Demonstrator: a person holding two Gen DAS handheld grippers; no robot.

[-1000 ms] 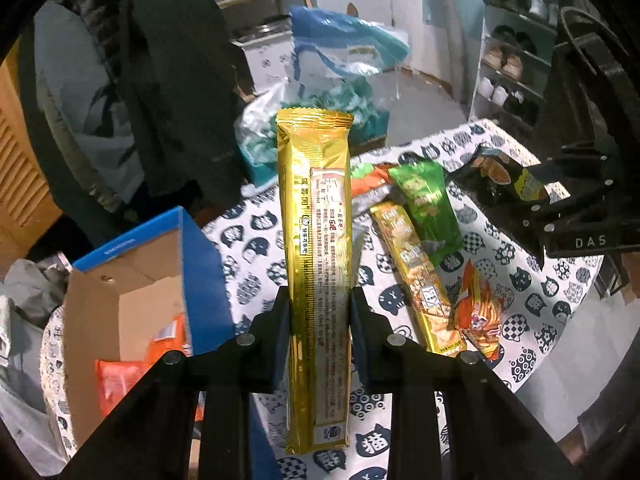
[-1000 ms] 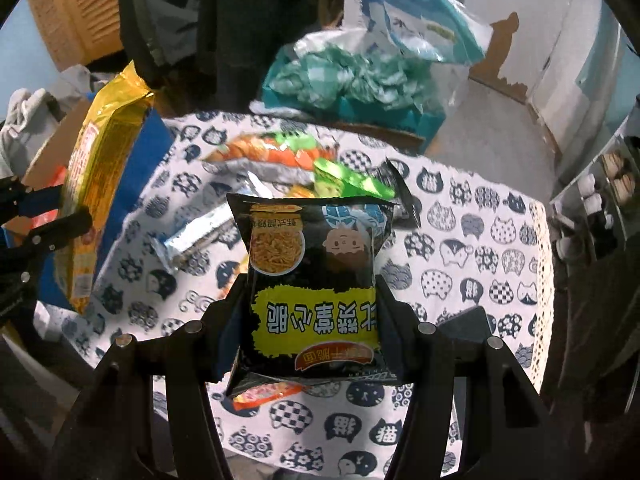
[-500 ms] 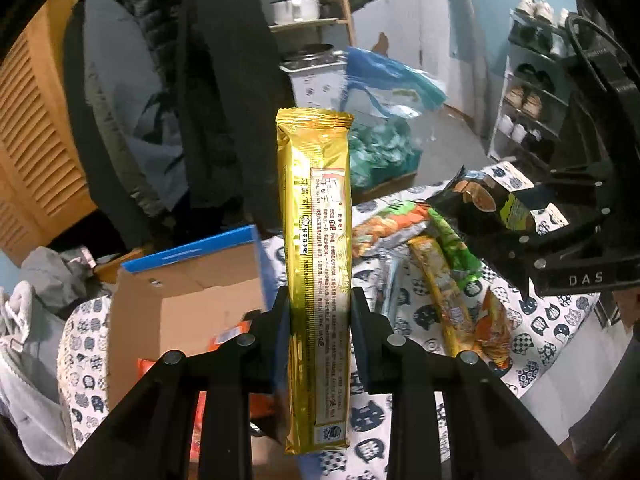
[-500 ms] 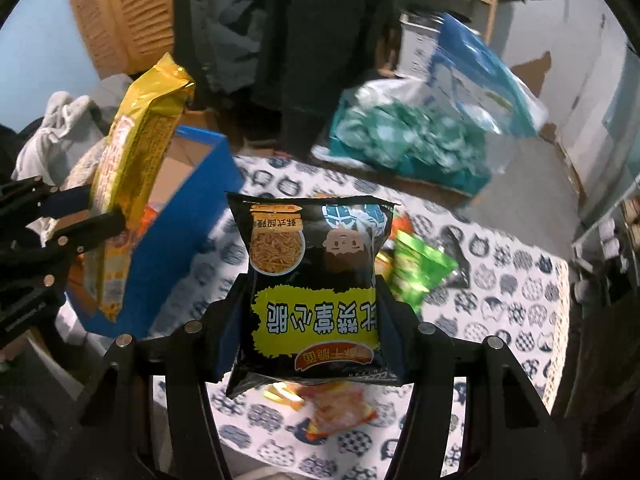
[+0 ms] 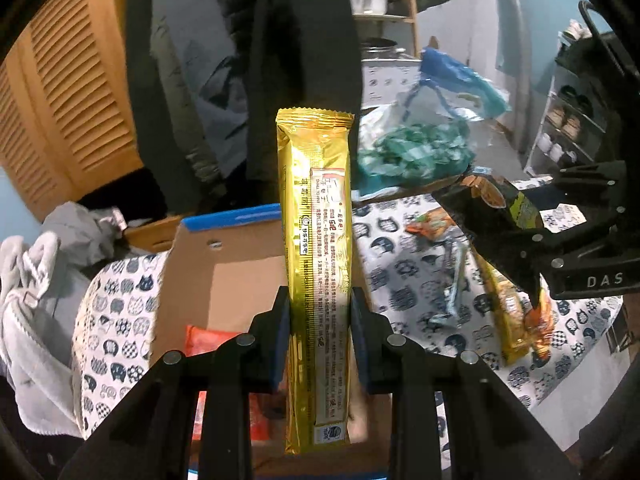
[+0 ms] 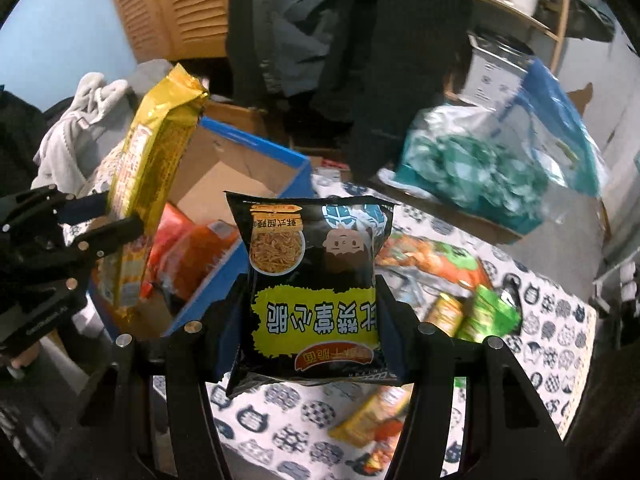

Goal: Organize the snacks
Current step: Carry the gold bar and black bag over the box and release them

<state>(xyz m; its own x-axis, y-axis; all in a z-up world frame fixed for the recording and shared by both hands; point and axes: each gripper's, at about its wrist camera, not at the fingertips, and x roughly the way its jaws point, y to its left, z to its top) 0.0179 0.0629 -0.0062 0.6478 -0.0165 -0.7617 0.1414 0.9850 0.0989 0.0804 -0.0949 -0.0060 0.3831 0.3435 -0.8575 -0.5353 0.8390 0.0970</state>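
My left gripper (image 5: pixel 319 312) is shut on a long gold snack pack (image 5: pixel 316 240) and holds it upright over the open cardboard box (image 5: pixel 240 276) with blue sides. The gold pack also shows in the right wrist view (image 6: pixel 148 200), above the box (image 6: pixel 240 152). My right gripper (image 6: pixel 312 300) is shut on a black noodle-snack bag (image 6: pixel 316 280), held above the table just right of the box. That bag shows in the left wrist view (image 5: pixel 488 212). Orange packets (image 6: pixel 192 256) lie inside the box.
Several loose snack packs (image 6: pixel 452 264) lie on the cat-print tablecloth (image 6: pixel 560 320). A clear bag of green items (image 6: pixel 472 168) stands at the table's far edge. Grey clothes (image 5: pixel 36 280) lie left of the box. Dark coats hang behind.
Both grippers moved left with their packs. The gold pack now hangs over the box's inside; the black bag went from over the table's middle to beside the box.
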